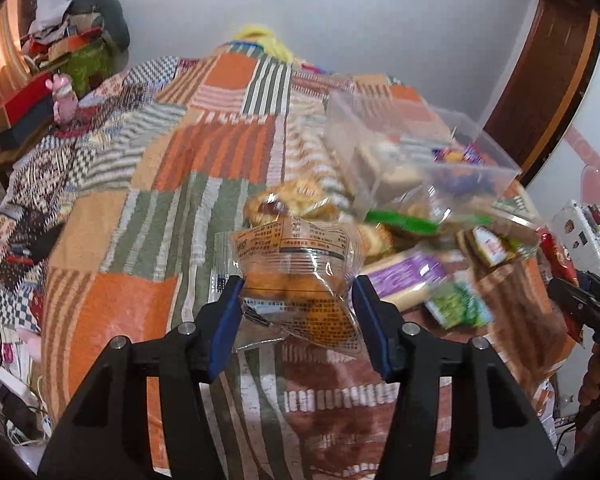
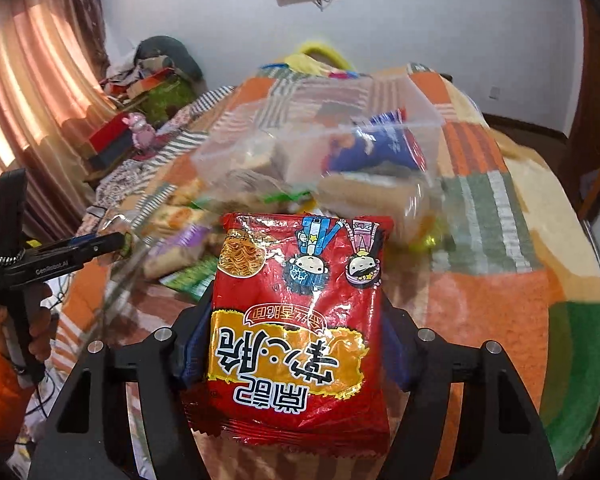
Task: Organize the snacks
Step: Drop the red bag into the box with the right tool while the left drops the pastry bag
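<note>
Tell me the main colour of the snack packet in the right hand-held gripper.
Red, with a yellow label panel; the snack packet shows best in the right wrist view.

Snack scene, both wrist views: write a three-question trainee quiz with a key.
1. True or false: the left gripper holds a red noodle packet.
2. Multiple choice: what does the right gripper hold? A) red packet B) purple packet C) clear bin
3. Short answer: where does the clear bin stand relative to the loose snack pile in the left wrist view?

Key:
1. False. It is shut on a clear bag of golden-brown pastries.
2. A.
3. Behind the pile, farther up the patchwork blanket, with some packets already inside.
</note>
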The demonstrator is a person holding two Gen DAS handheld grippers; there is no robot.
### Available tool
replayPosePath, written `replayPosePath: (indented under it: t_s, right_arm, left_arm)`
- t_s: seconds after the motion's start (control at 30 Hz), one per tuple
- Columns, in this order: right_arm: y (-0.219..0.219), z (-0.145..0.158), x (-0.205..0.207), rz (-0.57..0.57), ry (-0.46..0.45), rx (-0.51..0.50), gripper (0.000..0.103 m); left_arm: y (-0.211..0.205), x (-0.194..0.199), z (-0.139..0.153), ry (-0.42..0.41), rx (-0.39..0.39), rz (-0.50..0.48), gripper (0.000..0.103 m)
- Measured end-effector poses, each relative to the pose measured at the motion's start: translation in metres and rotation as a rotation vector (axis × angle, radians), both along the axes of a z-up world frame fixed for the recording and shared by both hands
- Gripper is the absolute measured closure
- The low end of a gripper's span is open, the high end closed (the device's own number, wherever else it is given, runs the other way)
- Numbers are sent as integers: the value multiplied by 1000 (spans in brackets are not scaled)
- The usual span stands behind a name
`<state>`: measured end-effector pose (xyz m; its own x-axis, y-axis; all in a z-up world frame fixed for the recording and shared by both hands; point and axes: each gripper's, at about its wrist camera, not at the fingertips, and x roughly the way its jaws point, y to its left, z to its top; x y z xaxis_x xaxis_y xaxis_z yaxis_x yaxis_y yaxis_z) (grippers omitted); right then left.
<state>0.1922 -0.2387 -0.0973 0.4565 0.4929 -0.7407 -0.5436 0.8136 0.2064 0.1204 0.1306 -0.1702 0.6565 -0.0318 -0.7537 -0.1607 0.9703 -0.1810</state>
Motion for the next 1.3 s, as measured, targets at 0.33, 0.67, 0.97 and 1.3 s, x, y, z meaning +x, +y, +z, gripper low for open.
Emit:
replayPosePath:
  t_s: [0.33, 0.67, 0.97, 1.3]
  right_arm:
    - [15, 39, 22, -3, -133, 46, 37]
    - [37, 58, 74, -37, -215, 33, 37]
    - [58, 49, 123, -83, -165, 23, 37]
    - [76, 26, 150, -67, -63, -46, 37]
  left_arm:
    - [-24, 27, 51, -133, -9, -58, 48]
    - [-53, 89, 73, -191, 14, -114, 48]
    - [-61, 161, 61, -140, 10, -113, 48]
    - [-57, 212, 35, -65, 0, -83, 47]
